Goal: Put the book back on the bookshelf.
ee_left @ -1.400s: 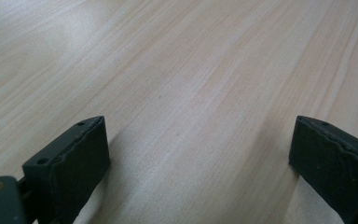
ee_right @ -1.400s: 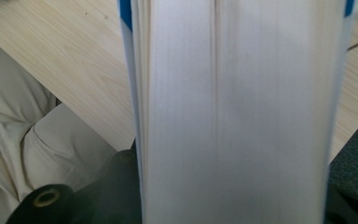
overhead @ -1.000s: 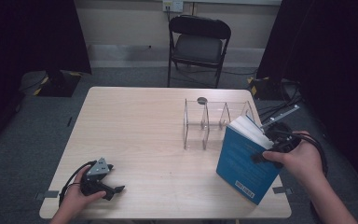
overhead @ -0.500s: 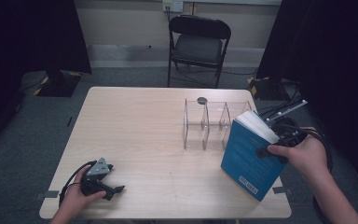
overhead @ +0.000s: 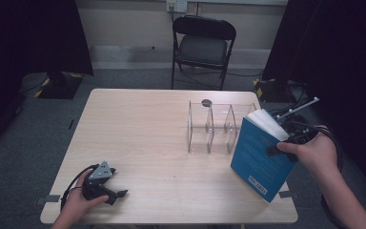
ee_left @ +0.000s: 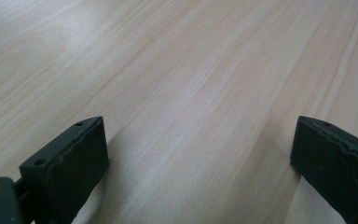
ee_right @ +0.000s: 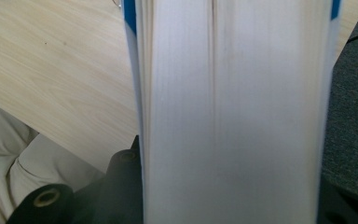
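Observation:
A thick blue book (overhead: 259, 157) stands tilted over the table's right front corner, page edges up. My right gripper (overhead: 286, 138) is shut on its upper edge. In the right gripper view the white page block (ee_right: 228, 116) sits between the two black jaws, blue covers on either side. A clear divider rack (overhead: 209, 126) stands just left of the book. My left gripper (overhead: 116, 194) lies on the table at the front left. Its pads (ee_left: 70, 163) are wide apart over bare wood, holding nothing.
The light wooden table (overhead: 138, 129) has a small dark round thing (overhead: 206, 102) behind the rack. A black folding chair (overhead: 202, 45) stands beyond the far edge. Grey carpet and dark curtains surround the table.
The book and my right hand have shifted slightly to the right, away from the rack. The left gripper has not moved.

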### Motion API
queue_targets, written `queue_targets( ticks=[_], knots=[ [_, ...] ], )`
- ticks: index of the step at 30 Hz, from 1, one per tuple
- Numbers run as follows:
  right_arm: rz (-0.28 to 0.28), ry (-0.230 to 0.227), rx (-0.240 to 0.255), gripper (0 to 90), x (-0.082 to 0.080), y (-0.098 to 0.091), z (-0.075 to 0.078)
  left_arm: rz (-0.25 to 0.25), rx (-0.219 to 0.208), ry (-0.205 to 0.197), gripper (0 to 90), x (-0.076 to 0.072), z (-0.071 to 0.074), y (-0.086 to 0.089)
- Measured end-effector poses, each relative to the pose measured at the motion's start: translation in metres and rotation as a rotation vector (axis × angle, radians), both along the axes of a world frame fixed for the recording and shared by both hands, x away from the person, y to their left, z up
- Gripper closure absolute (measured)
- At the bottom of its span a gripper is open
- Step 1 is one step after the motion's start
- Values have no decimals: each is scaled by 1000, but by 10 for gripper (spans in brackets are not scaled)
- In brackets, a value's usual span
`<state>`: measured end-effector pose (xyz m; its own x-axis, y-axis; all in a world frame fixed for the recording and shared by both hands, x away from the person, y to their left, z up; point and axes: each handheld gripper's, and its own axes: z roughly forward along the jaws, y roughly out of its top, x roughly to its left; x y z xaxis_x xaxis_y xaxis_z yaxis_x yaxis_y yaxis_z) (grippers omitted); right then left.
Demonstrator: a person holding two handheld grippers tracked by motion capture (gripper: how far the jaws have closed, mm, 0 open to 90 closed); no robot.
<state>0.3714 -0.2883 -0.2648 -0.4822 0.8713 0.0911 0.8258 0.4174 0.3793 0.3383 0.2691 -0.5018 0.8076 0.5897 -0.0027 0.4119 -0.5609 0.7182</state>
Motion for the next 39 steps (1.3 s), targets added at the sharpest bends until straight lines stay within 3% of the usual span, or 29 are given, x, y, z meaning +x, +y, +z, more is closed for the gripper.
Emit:
queue_targets(
  ticks=[16, 20, 25, 39],
  knots=[
    [-86, -12, 3, 615, 14, 0, 2, -1, -1, 3, 33, 0, 0, 0],
    [-89, -13, 8, 616, 18, -1, 1, -1, -1, 2, 33, 0, 0, 0],
    [-111, -16, -23, 616, 23, 3, 3, -1, 0, 1, 33, 0, 0, 0],
    [-148, -27, -11, 615, 36, 6, 2, -1, 0, 1, 33, 0, 0, 0]
  ],
)
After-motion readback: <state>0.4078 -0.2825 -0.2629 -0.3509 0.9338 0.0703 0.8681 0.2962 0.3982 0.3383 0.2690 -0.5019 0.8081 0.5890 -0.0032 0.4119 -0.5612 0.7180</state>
